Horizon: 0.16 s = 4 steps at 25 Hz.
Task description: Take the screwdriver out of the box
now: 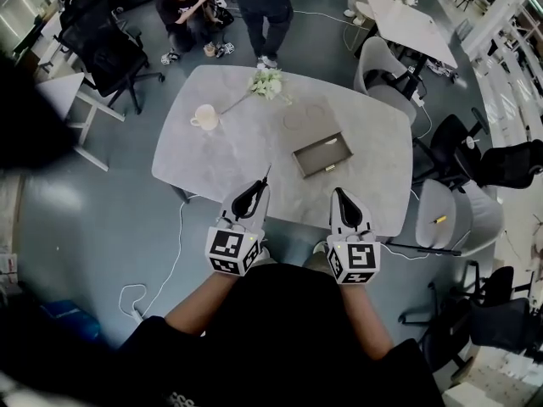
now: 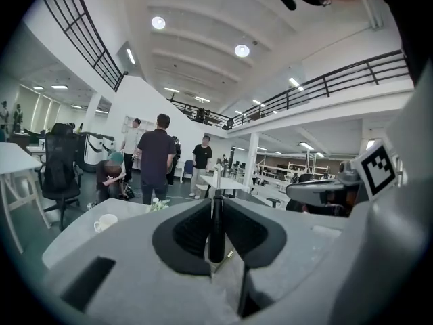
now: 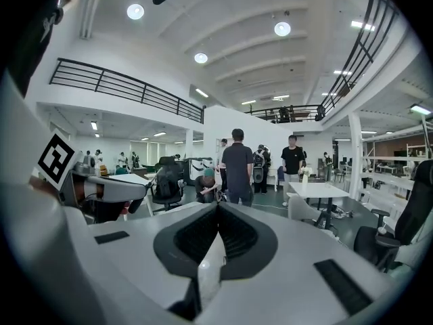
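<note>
In the head view my left gripper (image 1: 259, 185) hovers over the near edge of the grey table (image 1: 229, 155), shut on the screwdriver (image 1: 265, 176), whose thin shaft sticks out past the jaw tips. The left gripper view shows the black handle (image 2: 216, 227) clamped upright between the dark pads, with the shaft rising above it. The open shallow box (image 1: 310, 166) lies on the table ahead, to the right of the left gripper and apart from it. My right gripper (image 1: 338, 192) is beside it at the table edge, shut and empty; its jaws (image 3: 216, 207) meet with nothing between them.
A white mug (image 1: 204, 117) and a small bunch of flowers (image 1: 268, 83) stand on the far left part of the table. People stand and crouch beyond the far side. Office chairs (image 1: 114, 58) and a cable on the floor (image 1: 161, 270) surround the table.
</note>
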Motion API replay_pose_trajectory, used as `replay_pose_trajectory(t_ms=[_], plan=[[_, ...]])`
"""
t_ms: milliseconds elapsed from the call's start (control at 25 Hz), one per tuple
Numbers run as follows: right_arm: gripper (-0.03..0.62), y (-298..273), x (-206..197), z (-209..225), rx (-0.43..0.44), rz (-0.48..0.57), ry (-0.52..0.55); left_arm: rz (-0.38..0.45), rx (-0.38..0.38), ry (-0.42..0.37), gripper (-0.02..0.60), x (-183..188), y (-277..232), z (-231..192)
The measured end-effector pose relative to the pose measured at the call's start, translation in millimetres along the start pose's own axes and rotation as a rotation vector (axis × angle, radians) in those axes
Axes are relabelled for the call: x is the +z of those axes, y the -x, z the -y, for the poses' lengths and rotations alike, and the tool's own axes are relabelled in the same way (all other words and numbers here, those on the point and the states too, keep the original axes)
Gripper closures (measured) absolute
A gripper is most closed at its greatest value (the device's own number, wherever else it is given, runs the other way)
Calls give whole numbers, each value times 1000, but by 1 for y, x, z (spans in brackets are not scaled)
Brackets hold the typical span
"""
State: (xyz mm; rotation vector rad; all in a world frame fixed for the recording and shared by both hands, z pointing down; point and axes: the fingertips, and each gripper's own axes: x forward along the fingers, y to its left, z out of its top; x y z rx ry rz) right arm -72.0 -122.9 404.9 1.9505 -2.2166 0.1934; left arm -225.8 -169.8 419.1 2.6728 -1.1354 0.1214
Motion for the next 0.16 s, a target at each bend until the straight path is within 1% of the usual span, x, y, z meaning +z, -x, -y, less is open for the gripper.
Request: replay_pose_trajectory(t_ms=[160], plan=[[590, 0, -3, -17, -4, -2, 16, 4, -18, 7, 518, -4, 12, -5]])
